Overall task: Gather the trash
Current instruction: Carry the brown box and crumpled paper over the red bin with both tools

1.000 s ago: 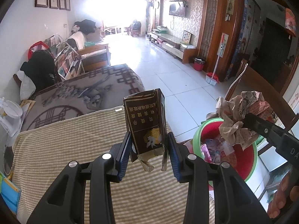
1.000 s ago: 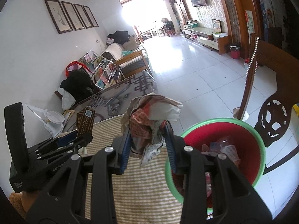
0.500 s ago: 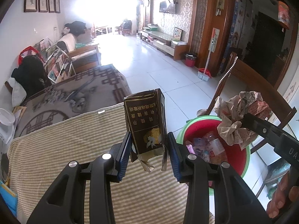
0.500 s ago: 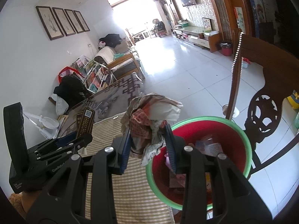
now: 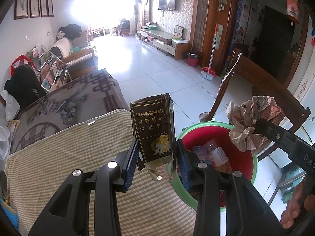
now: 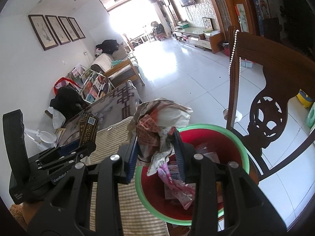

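Red inside with a green rim, one trash bucket (image 6: 241, 143) stands at the striped cloth's (image 5: 69, 157) edge, wrappers already in it. Just beside its rim, the left gripper (image 5: 157, 157) pinches one torn dark carton (image 5: 153, 129) with gold print. Above the bucket's rim, the right gripper (image 6: 157, 153) clamps one crumpled paper wad (image 6: 163, 118).

Trash (image 6: 177, 184) in bin (image 6: 239, 143), probably beside bed (image 6: 110, 202)
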Tool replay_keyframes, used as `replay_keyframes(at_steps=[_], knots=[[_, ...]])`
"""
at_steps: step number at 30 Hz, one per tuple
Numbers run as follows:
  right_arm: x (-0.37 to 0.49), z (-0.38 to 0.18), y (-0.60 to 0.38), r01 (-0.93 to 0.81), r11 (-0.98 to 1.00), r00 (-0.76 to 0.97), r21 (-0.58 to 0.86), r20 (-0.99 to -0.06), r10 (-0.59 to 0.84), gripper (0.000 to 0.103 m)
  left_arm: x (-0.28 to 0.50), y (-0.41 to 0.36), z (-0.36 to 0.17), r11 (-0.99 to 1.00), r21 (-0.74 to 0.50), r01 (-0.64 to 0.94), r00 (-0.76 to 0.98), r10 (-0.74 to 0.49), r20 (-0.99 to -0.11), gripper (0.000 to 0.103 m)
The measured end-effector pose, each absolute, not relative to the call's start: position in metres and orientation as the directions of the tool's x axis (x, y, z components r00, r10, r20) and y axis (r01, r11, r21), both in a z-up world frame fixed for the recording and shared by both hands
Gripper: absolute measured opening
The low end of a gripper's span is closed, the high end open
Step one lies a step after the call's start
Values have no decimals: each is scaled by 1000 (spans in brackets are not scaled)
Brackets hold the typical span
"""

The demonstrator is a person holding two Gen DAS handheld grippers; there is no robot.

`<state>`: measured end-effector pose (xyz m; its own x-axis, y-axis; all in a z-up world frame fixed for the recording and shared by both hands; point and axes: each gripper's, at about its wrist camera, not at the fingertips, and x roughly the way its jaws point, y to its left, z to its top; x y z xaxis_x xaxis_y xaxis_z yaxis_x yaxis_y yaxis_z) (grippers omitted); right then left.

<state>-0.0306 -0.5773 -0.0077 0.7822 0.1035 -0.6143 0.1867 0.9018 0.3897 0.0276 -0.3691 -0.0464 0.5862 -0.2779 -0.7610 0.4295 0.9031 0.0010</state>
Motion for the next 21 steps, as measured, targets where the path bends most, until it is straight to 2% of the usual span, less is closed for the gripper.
replay_keyframes(at_steps=[21], knots=[[-34, -20, -616, 264, 880, 766, 394, -640, 57, 34, 45, -415, -82, 871, -28, 491, 477, -296, -828, 37]])
